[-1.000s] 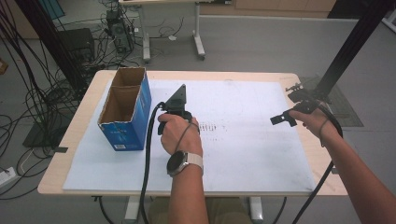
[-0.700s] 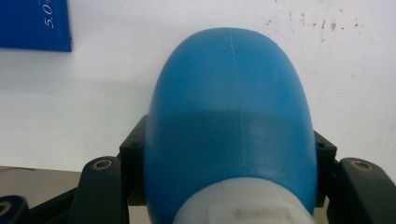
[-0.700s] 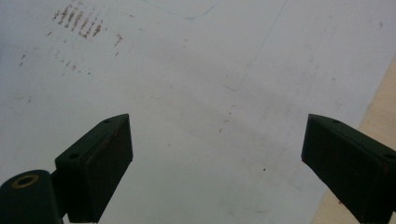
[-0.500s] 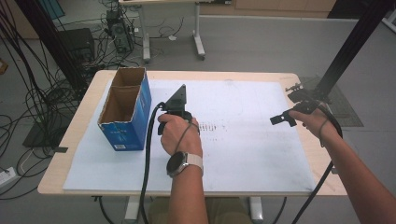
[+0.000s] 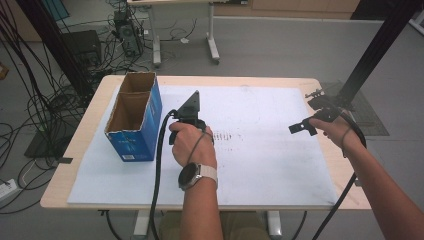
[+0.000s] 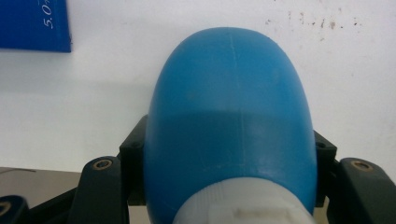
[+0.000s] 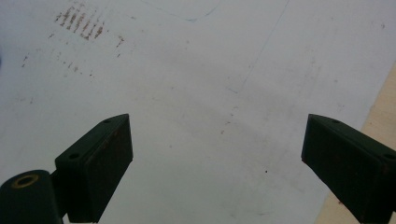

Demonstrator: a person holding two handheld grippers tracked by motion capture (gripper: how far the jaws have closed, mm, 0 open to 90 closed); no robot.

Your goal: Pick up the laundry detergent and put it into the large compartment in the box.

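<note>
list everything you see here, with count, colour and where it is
cardboard box: 1, blue outside, brown inside, open top, two compartments, left part of the table
blue bottle: 1, blue with a white cap, clamped in the left tool
white sheet: 1, white with faint marks, covering most of the table
table: 1, light wood, centre
cables: many, black, on the floor at the left
left tool: 1, black, beside the box, shut on the bottle
right tool: 1, black, open over the sheet's right side
wristwatch: 1, dark, left wrist
</note>
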